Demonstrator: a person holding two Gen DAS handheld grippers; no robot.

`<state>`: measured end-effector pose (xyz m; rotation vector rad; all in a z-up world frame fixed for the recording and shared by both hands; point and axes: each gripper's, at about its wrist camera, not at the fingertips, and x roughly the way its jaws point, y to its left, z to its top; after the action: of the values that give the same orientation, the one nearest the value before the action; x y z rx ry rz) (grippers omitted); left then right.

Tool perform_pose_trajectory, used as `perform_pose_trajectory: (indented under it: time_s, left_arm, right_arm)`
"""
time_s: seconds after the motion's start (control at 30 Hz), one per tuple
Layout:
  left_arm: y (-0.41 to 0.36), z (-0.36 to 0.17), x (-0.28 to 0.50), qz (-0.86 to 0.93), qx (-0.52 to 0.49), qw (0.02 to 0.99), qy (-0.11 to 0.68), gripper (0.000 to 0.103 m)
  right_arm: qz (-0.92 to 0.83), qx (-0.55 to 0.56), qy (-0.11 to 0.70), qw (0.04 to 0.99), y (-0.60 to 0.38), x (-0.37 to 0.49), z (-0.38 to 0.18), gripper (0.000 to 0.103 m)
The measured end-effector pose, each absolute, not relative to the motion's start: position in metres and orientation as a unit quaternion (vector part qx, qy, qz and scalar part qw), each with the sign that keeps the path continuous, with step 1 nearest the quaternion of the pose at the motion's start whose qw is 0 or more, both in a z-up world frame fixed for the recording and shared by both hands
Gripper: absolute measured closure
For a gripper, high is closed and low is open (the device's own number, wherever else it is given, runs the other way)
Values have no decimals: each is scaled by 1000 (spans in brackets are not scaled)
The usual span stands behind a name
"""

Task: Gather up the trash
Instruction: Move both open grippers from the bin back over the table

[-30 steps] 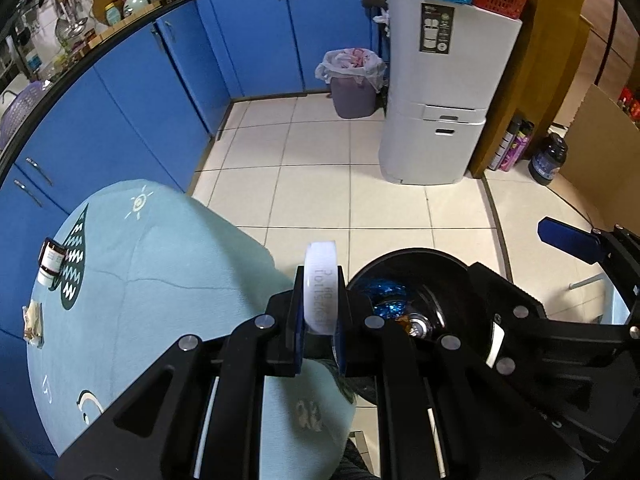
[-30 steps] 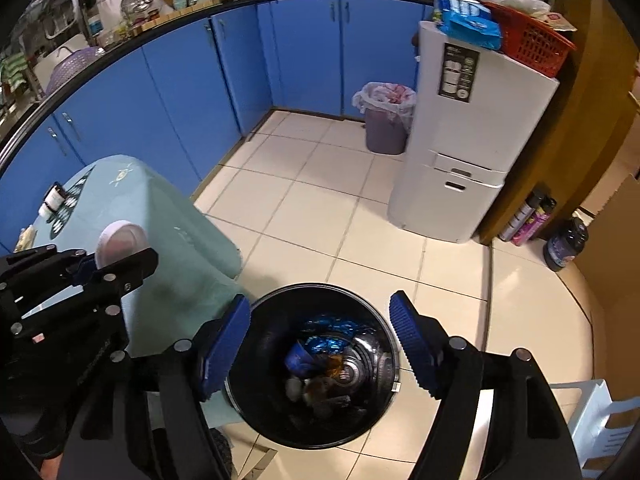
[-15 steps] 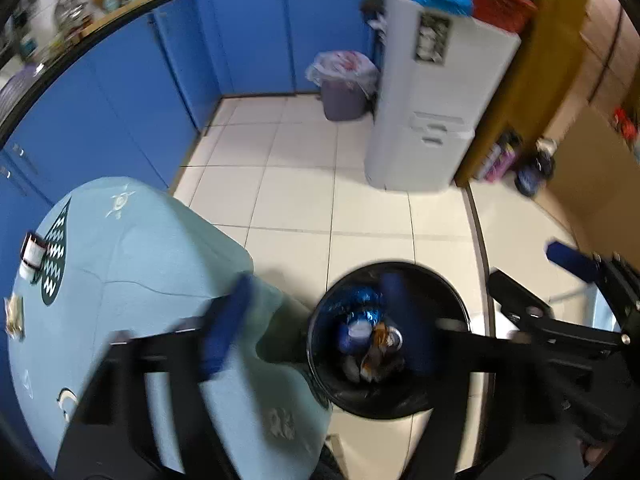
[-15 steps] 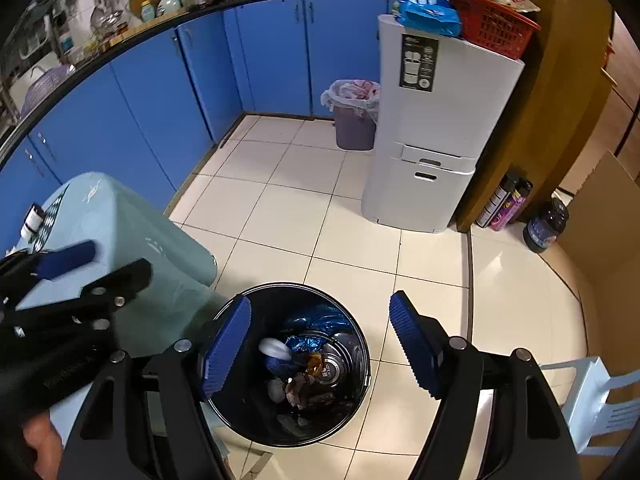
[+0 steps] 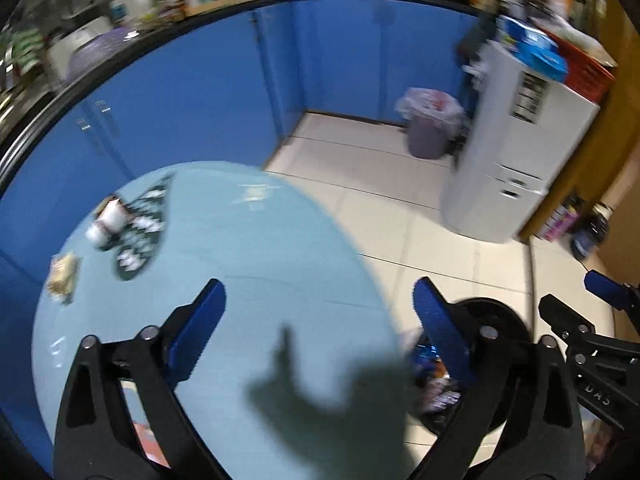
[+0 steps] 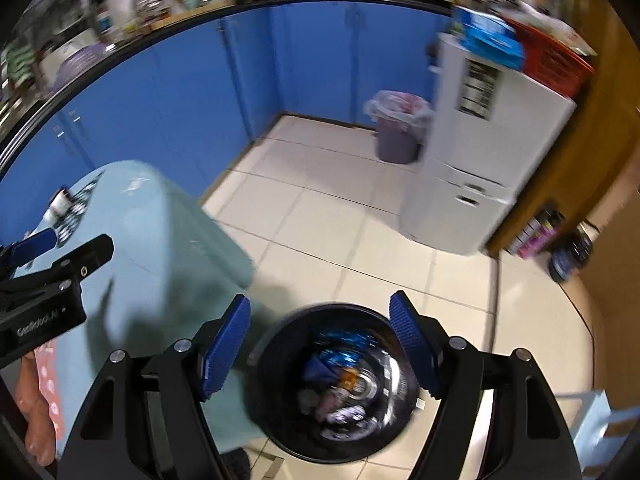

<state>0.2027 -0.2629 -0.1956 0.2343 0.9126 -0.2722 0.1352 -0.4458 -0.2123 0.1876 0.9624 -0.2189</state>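
My left gripper (image 5: 320, 332) is open and empty over the near edge of the round light-blue table (image 5: 240, 248). A small white bottle with a red label (image 5: 108, 218) and a beige wrapper (image 5: 62, 276) lie at the table's far left. The black trash bin (image 6: 338, 386) stands on the floor beside the table, with wrappers and a can inside. My right gripper (image 6: 320, 348) is open and empty right above the bin. In the left wrist view the bin (image 5: 500, 320) shows behind the right finger.
Blue kitchen cabinets (image 5: 200, 92) line the back. A white fridge (image 6: 480, 152) and a lined purple waste bin (image 6: 396, 128) stand on the tiled floor. Bottles (image 6: 536, 234) stand by the wooden wall at the right.
My left gripper opened and dropped the white round container into the black bin, then swung left over the table. The right gripper stayed open above the bin.
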Motion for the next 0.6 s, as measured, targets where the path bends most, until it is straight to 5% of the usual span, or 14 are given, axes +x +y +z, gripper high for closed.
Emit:
perform_pose_trajectory:
  time_s: [0.6]
  left_arm:
    - [-32,-201,258,38,27,888,457,48]
  right_arm:
    - [101,12,461,882,-220,275,-207,42]
